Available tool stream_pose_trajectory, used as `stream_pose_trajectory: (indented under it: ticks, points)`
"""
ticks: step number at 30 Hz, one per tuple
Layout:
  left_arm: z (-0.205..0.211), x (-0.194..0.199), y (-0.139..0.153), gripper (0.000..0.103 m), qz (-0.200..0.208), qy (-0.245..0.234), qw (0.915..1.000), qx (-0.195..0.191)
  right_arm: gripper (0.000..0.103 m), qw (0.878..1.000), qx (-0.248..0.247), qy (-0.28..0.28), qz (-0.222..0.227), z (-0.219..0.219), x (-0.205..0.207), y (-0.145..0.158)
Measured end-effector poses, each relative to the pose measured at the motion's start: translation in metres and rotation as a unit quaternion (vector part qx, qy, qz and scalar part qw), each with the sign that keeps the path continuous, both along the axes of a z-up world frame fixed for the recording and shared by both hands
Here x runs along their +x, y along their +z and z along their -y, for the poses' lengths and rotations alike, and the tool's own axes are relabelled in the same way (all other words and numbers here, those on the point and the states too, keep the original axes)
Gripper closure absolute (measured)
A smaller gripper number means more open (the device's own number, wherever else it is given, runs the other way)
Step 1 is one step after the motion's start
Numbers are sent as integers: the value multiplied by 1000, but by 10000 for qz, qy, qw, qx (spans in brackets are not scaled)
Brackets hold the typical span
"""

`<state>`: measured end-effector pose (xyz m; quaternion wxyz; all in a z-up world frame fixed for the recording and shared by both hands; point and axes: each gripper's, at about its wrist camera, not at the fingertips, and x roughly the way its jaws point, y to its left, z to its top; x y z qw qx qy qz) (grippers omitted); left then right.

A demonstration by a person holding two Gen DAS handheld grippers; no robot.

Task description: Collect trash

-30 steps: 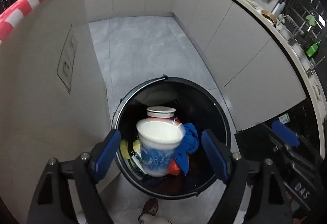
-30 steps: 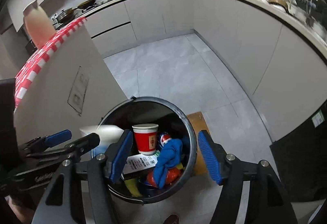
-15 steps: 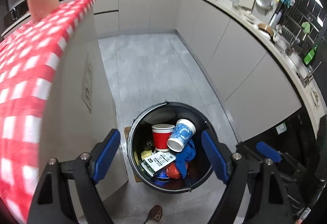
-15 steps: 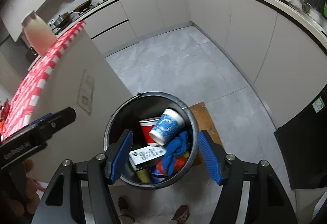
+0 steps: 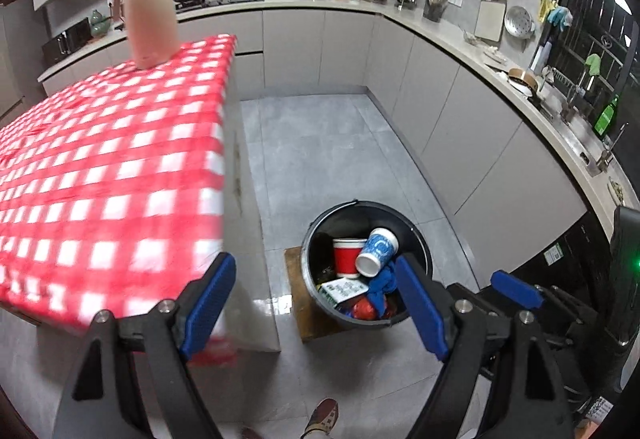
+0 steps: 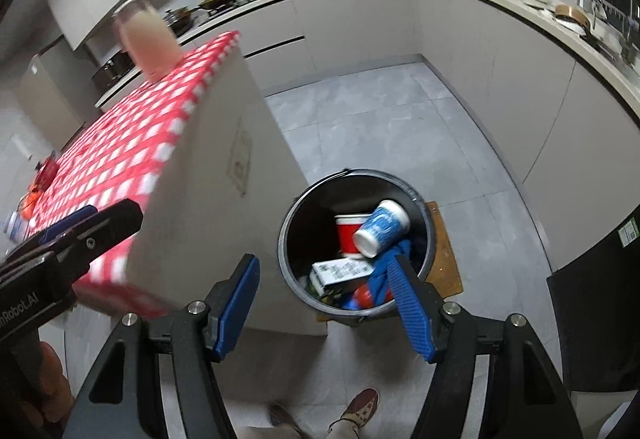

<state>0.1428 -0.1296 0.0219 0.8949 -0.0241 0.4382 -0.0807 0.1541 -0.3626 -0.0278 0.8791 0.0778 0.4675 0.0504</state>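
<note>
Grey floor tiles (image 5: 320, 143) fill mid-frame; at left a red-checked counter (image 5: 104, 175) carries a jug (image 5: 148, 15). Lower centre, the bin (image 5: 366, 319) holds a blue cup (image 5: 376, 251) tilted against a red cup (image 5: 347, 257). Left gripper (image 5: 316, 313) and right gripper (image 6: 326, 307) fingers spread wide, empty.

**Counting the Things**

There is one black bucket (image 5: 416, 239) on the floor. Inside it are two paper cups: one red cup (image 5: 348, 257) and one blue and white cup (image 5: 378, 251). There is also one white box (image 5: 340, 289) and one blue cloth (image 5: 382, 281) in there. One pink jug (image 5: 148, 15) stands on the one bench (image 5: 112, 167) with the red and white cloth. There are two tools, the left tool (image 5: 316, 309) and the right tool (image 6: 324, 303). Two shoes (image 6: 360, 409) show at the bottom.
</note>
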Motion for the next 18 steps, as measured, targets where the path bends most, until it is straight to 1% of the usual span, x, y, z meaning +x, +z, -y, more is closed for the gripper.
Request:
stream_pose_trajectory:
  ticks: [5, 10, 12, 14, 18]
  points:
    - [-31, -43, 18, 20, 199, -74, 9997, -102, 33, 9997, -29, -49, 241, -35, -49, 25]
    - [-63, -87, 33, 20, 438, 5, 9989, -151, 28, 9968, -271, -389, 645, -68, -109, 56]
    - [-68, -96, 36, 20, 449, -1, 9989, -153, 27, 9937, -495, -563, 833, -80, -131, 67]
    - [-73, -106, 40, 19, 433, 28, 9989, -153, 27, 9918, -572, -650, 943, -87, -147, 77]
    - [-80, -123, 49, 15, 543, 180, 9982, -168, 24, 9902, -505, -659, 1127, -95, -170, 92]
